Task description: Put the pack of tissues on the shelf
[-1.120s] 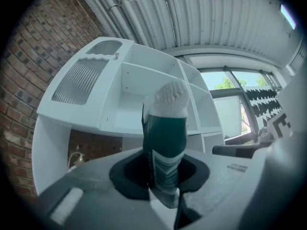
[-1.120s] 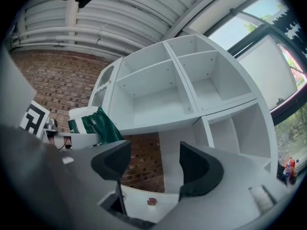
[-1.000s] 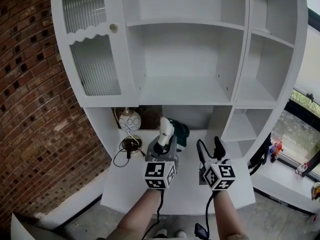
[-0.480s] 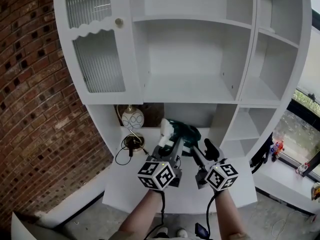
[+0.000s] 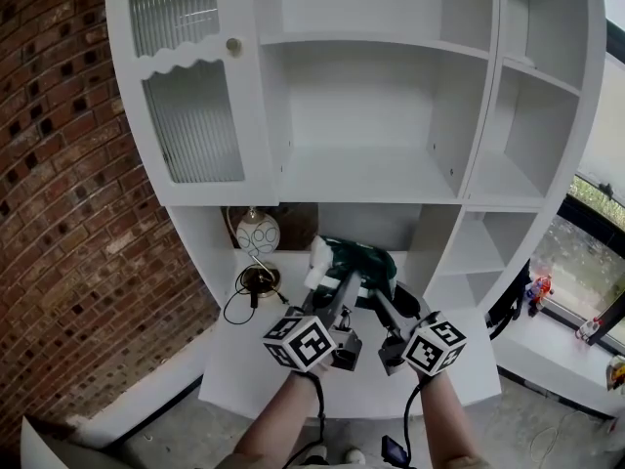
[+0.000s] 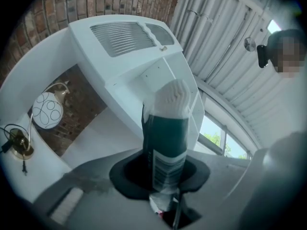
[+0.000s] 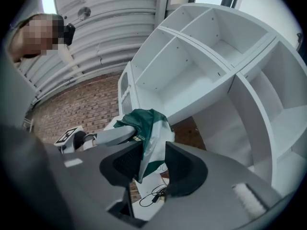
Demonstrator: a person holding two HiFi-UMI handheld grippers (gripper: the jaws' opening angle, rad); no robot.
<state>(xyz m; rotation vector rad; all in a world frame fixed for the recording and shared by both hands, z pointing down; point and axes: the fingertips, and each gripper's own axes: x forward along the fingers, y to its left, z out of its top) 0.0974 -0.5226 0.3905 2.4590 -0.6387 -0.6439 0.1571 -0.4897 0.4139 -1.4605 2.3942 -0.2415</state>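
Observation:
The pack of tissues (image 5: 354,259), dark green and white plastic, hangs above the white counter (image 5: 239,364) in front of the shelf unit. My left gripper (image 5: 335,283) is shut on one end of it; in the left gripper view the pack (image 6: 166,137) stands up from between the jaws (image 6: 162,176). My right gripper (image 5: 386,299) is closing on the other end. In the right gripper view the pack's loose wrapper (image 7: 147,131) fills the gap between the pads of that gripper (image 7: 153,159). The left gripper (image 7: 81,139) shows beyond it.
The white shelf unit has an open middle shelf (image 5: 366,179) above the pack and narrower shelves (image 5: 498,179) at the right. A ribbed-glass cabinet door (image 5: 190,115) is at the upper left. A round white lamp (image 5: 256,233) and a black cable (image 5: 244,293) sit at the counter's back left.
My right gripper has moved in from the right and narrowed its jaws onto the pack's free end. The left gripper has tilted the pack toward it.

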